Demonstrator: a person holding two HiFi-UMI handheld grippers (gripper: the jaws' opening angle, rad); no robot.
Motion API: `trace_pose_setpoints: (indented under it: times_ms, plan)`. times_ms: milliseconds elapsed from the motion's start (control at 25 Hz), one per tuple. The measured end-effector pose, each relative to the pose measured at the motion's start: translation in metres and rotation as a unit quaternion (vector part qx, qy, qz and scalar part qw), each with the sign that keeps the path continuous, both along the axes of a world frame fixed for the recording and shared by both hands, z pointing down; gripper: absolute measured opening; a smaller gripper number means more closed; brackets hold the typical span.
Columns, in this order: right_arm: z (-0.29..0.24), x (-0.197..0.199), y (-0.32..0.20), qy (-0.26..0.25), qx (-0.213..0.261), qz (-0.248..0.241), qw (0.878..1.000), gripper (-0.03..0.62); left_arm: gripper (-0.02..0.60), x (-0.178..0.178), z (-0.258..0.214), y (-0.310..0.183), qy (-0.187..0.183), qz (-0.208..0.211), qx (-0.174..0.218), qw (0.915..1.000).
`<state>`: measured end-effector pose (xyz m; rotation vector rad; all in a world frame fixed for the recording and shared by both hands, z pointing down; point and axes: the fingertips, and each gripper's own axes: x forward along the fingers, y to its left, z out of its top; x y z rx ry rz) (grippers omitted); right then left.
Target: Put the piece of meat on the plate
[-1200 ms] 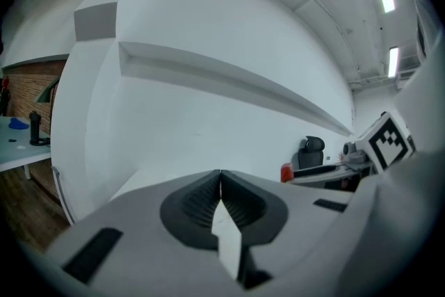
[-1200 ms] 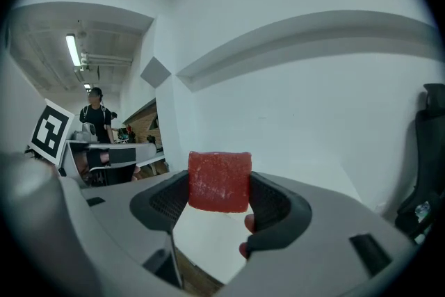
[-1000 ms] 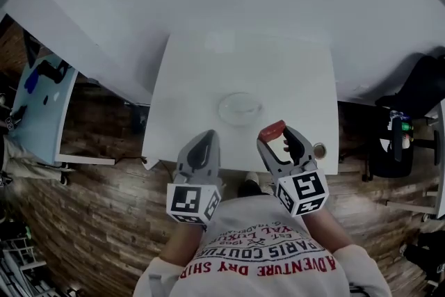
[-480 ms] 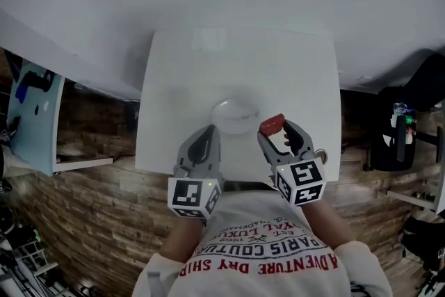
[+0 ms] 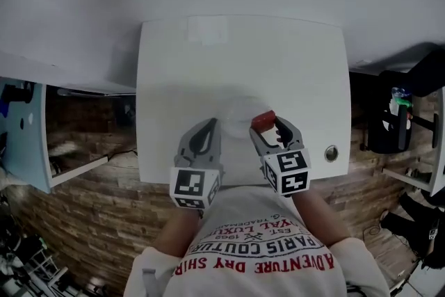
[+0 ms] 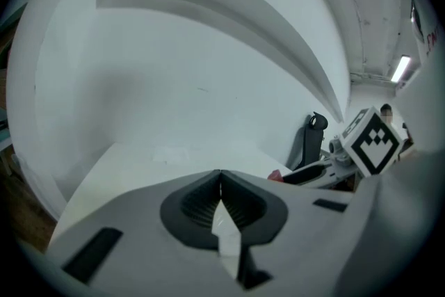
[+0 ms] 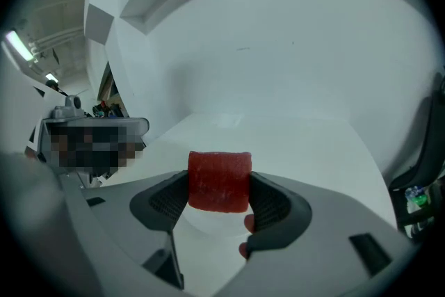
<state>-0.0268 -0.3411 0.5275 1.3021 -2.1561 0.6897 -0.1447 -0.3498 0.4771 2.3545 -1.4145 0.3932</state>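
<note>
Your left gripper (image 5: 208, 124) hangs over the near part of the white counter (image 5: 174, 59), its jaws pressed together with nothing between them. Just right of it sits the pale plate (image 5: 231, 106). At the plate's right edge, your right gripper (image 5: 265, 127) has its jaws clamped on the red piece of meat (image 7: 219, 179).

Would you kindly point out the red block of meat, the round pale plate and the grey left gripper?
red block of meat (image 7: 219, 179): right gripper view, front face.
round pale plate (image 5: 233, 106): head view, bare part.
grey left gripper (image 6: 220, 181): left gripper view, between shut fingertips.
</note>
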Motion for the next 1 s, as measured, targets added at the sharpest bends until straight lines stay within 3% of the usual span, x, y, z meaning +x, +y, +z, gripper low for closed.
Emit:
trace_pose_setpoints:
  times_ms: [520, 1000]
  plan:
    - [0.099, -0.023, -0.009, 0.072, -0.117, 0.012, 0.99, 0.276, 0.007, -0.02, 0.071, -0.003, -0.004, 0.04, -0.077, 0.9962]
    - [0.111, -0.027, -0.017, 0.072, -0.121, 0.02, 0.99, 0.275, 0.007, -0.02, 0.086, -0.005, -0.002, 0.051, -0.091, 0.9945]
